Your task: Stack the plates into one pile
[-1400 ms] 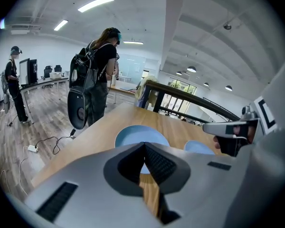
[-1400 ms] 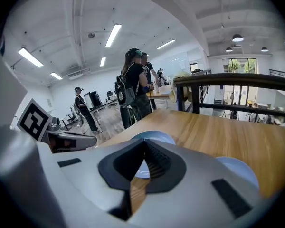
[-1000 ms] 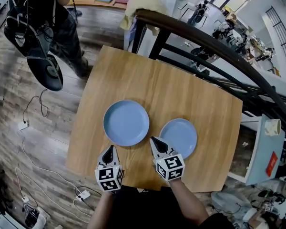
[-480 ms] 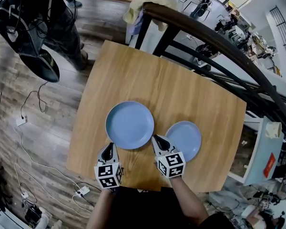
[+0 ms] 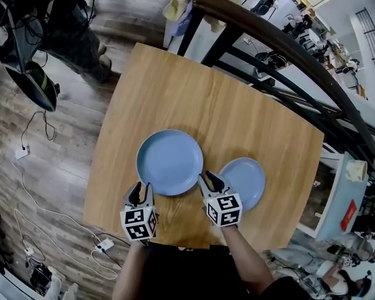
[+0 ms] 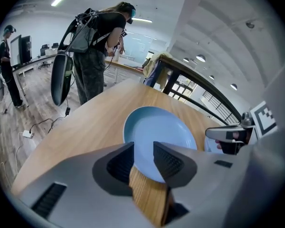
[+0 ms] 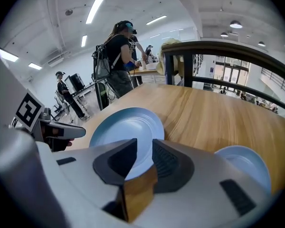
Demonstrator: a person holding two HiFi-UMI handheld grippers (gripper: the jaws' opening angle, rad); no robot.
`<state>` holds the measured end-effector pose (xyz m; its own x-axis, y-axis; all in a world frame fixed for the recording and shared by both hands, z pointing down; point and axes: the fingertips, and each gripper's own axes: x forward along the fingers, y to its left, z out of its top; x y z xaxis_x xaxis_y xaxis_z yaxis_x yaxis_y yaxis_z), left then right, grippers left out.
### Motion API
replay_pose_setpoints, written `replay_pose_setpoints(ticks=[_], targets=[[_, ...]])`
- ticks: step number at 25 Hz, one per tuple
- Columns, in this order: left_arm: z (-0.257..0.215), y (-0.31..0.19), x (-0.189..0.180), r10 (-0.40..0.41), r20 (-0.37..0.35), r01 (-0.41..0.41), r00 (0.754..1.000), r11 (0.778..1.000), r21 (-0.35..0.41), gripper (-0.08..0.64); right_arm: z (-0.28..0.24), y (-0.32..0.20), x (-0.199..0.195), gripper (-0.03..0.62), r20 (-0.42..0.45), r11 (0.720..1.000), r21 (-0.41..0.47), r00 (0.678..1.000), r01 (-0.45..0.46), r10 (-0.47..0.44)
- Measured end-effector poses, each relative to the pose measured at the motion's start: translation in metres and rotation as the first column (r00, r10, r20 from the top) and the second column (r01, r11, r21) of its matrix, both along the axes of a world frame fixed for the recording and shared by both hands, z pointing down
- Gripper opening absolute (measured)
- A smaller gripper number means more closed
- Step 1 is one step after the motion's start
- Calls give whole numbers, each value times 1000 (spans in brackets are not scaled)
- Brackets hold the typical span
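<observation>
Opening at this moment, the left gripper (image 5: 140, 190) has its jaws fairly wide and nothing pressed between them. The large blue plate (image 5: 170, 162) lies flat on the table (image 5: 237, 105), its near rim just ahead of those tips. The right gripper (image 5: 211, 181) is also spreading its jaws. They point at the same plate's right edge, though I can't tell whether they straddle the rim or hover short of it. The small blue plate (image 5: 245, 181) sits just right of those jaws, apart from the large one.

To stack well, the right jaws should probably swing over to the small plate's near rim. They should bite it shallowly, lift it level and lower it centred on the large plate.

A second ago both pairs of jaws were pinched together. The plates lie side by side as before.
</observation>
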<state>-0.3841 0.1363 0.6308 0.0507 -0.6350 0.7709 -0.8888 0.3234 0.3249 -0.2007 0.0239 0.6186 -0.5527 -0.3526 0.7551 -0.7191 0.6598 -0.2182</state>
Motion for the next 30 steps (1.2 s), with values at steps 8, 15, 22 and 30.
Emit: replay_pose_setpoints(ticks=[8, 15, 22, 30], targets=[[19, -3, -10, -18, -18, 17, 1000, 999, -29, 167, 27, -9, 3, 150, -51, 999, -39, 999, -19, 18], [32, -7, -17, -39, -36, 37, 999, 998, -53, 176, 43, -19, 3, 166, -83, 997, -71, 996, -36, 30], [46, -4, -15, -57, -65, 51, 996, 995, -90, 176, 56, -20, 5, 166, -106, 993, -111, 994, -43, 31], [55, -8, -15, -59, -64, 51, 996, 992, -113, 141, 67, -21, 7, 121, -167, 987, -157, 986, -35, 8]])
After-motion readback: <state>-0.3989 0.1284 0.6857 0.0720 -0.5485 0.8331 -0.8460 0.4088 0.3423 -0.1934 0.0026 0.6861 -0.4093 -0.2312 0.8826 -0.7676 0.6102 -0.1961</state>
